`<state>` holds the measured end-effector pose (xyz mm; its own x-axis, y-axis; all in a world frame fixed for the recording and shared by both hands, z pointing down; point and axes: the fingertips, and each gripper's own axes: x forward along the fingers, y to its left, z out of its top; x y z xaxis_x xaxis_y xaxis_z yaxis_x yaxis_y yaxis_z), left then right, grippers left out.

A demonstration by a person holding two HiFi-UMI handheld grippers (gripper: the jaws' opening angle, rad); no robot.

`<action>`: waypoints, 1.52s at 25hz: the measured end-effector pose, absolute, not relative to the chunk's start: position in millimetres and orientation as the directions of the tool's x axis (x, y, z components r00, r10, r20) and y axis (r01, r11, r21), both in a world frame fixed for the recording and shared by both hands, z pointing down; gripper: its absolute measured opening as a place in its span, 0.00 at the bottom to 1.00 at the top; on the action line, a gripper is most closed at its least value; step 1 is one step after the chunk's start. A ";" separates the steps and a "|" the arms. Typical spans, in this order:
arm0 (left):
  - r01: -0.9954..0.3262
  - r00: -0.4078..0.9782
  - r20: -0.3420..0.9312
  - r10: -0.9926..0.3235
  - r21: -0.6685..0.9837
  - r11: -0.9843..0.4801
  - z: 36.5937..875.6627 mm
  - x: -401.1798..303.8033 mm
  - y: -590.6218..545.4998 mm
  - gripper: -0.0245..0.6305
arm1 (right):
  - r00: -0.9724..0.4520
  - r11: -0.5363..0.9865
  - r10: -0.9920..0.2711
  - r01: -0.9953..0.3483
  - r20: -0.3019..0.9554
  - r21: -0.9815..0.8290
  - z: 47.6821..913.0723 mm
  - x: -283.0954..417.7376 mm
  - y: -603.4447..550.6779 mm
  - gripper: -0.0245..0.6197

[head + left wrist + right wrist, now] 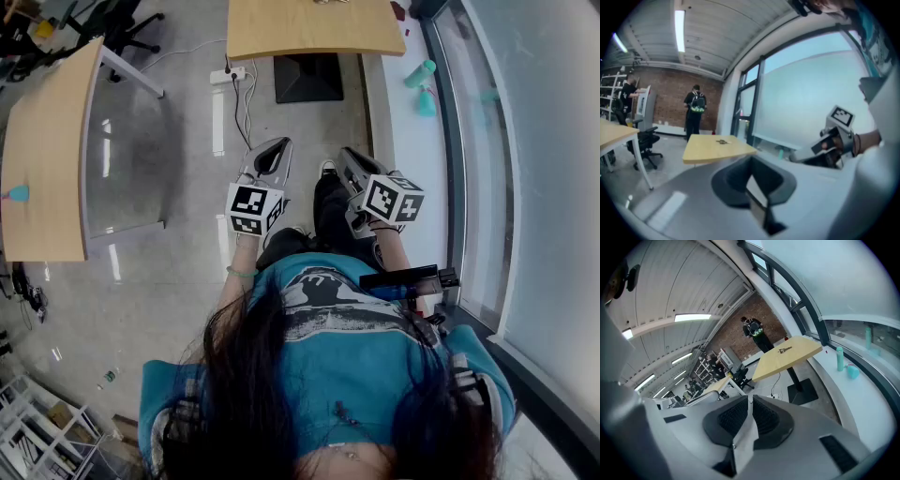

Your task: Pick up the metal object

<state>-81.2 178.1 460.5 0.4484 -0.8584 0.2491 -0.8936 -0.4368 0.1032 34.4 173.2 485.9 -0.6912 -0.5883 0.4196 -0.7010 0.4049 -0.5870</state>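
The metal object [784, 350] is a small dark piece lying on a light wooden table [797, 355] some way ahead. It also shows as a small speck [723, 141] on that table [717, 146] in the left gripper view. In the head view the table [314, 33] is at the top. My left gripper [278, 142] and right gripper [345, 152] are held side by side at waist height, pointing toward it and well short of it. Each gripper's jaws meet with nothing between them, both for the left [751, 159] and for the right [750, 397].
A second wooden table [47, 150] stands at the left. The near table's black base [307, 77] and a power strip with cables [230, 75] lie on the floor. Teal bottles [422, 80] stand on the window sill at the right. A person [695, 110] stands far back.
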 end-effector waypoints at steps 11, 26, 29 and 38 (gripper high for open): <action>-0.902 0.431 0.239 -0.870 0.081 -0.424 439.8 -23.0 4.9 0.04 | -0.731 0.460 -0.567 -0.663 0.379 -0.590 460.7 79.6 -10.3 0.10; -0.943 0.332 0.307 -0.892 0.075 -0.325 450.6 -22.6 -106.1 0.04 | -0.787 0.468 -0.482 -0.603 0.385 -0.646 483.1 84.2 -135.5 0.10; -0.942 0.334 0.315 -0.889 0.086 -0.324 453.8 -37.5 -122.7 0.04 | -0.789 0.467 -0.475 -0.602 0.390 -0.648 484.8 70.8 -148.9 0.10; -0.907 0.418 0.304 -0.856 0.095 -0.409 464.3 -68.8 -228.1 0.04 | -0.774 0.479 -0.479 -0.625 0.414 -0.616 493.0 33.7 -227.8 0.10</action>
